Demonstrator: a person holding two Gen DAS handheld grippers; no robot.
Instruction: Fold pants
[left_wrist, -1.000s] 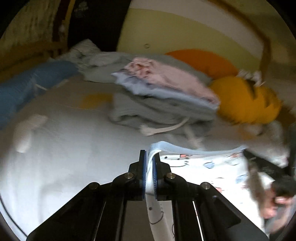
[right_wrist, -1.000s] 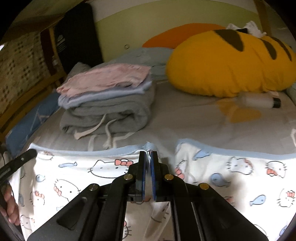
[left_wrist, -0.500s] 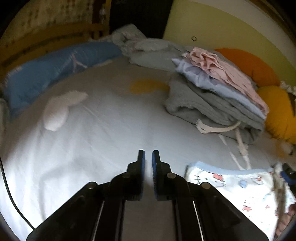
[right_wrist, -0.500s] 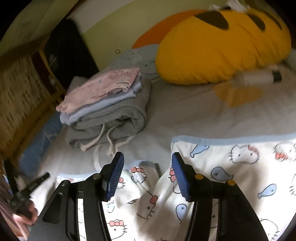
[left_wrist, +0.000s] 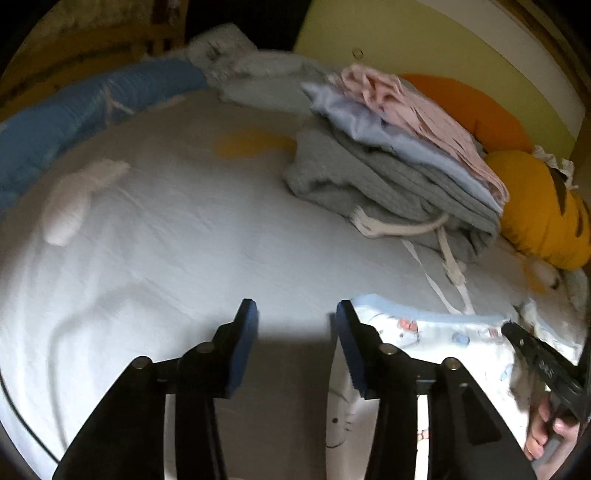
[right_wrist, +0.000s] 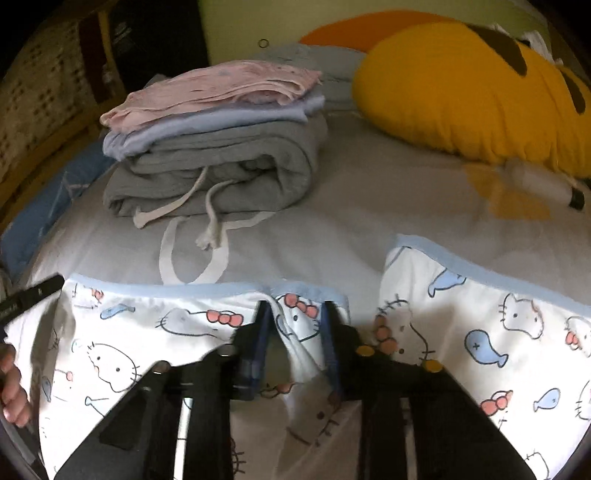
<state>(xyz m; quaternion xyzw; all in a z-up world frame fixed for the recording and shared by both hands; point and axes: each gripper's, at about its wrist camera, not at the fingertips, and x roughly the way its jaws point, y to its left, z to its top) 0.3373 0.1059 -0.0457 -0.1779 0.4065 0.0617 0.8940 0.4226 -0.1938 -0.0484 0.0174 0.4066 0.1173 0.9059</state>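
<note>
A: The printed pants (right_wrist: 491, 332) lie flat on the bed (left_wrist: 184, 240), hems toward the folded stack (right_wrist: 221, 147). The left gripper (left_wrist: 295, 321) has just been opening its jaws over bare sheet, nothing between them.

B: The right gripper (right_wrist: 295, 325) has been closing; its jaws straddle a hem fold without pinching it yet. Next, probably regrip and fold. Count: 1 pants, 1 stack of 3 items, 2 grippers.

place: home bedroom | bed (left_wrist: 155, 236) with pale sheet | stack of folded clothes (right_wrist: 221, 147) on it | yellow plush pillow (right_wrist: 469, 99) and orange cushion (left_wrist: 469, 107) by yellow-green wall (left_wrist: 424, 40) | blue bolster (left_wrist: 70, 122) along edge
</note>
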